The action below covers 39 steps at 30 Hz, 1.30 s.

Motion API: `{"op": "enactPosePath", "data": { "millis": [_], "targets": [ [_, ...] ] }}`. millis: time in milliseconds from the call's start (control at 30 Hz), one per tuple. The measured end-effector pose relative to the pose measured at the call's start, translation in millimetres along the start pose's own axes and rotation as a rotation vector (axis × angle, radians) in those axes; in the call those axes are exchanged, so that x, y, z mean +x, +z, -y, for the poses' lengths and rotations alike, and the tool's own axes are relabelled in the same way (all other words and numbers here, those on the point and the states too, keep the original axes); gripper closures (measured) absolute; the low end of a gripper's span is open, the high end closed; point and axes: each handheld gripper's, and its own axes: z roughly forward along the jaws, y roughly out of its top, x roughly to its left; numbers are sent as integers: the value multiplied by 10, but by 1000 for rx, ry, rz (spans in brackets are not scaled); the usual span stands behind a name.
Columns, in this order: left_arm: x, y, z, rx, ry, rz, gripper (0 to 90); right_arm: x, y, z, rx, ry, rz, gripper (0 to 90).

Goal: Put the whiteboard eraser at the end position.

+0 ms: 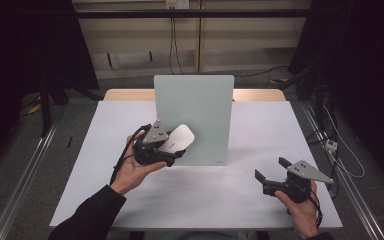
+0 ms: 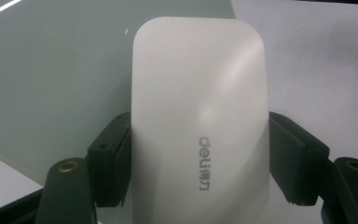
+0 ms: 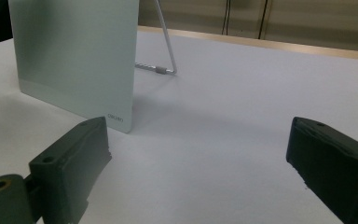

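A: We take the table [image 1: 260, 200] as our reference. Its top is white, with a wooden edge [image 1: 130, 94] along the far side.

B: Beyond that, we see a beige wall [image 1: 140, 40] with cables [image 1: 172, 45] hanging from an outlet [image 1: 176, 4]. Grey floor [image 1: 80, 107] surrounds the table. Metal rails [image 1: 25, 180] flank it left and right; dark panels [image 1: 25, 45] stand at both far corners.

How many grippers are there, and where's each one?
2. The left gripper is raised before the standing board, clamping a white eraser; the right gripper sits open near the table's right front.
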Motion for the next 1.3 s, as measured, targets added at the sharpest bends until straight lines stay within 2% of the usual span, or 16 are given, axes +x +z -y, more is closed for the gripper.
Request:
{"op": "enactPosePath", "data": {
  "millis": [333,500,600,733,867,1067,1100,1200,1300],
  "targets": [
    [-85,27,38,48,6,35,310,8,0,-2,0,-2,-1,61],
    [-126,45,47,77,15,35,311,15,5,-4,2,-7,-4,61],
    [-156,70,57,96,16,53,310,13,5,-3,2,-5,-6,61],
    [-219,115,62,132,33,78,311,16,5,-4,1,-7,-6,61],
    [-281,184,78,169,44,121,311,20,8,-5,1,-8,-8,61],
    [-373,306,99,240,63,173,311,21,10,-5,2,-9,-9,61],
    [-382,319,93,272,69,184,311,22,11,-5,2,-9,-10,61],
    [-401,369,92,295,76,203,310,23,11,-5,2,-9,-10,61],
    [-424,410,95,316,80,200,311,19,12,-4,3,-8,-9,60]
  ]
}}
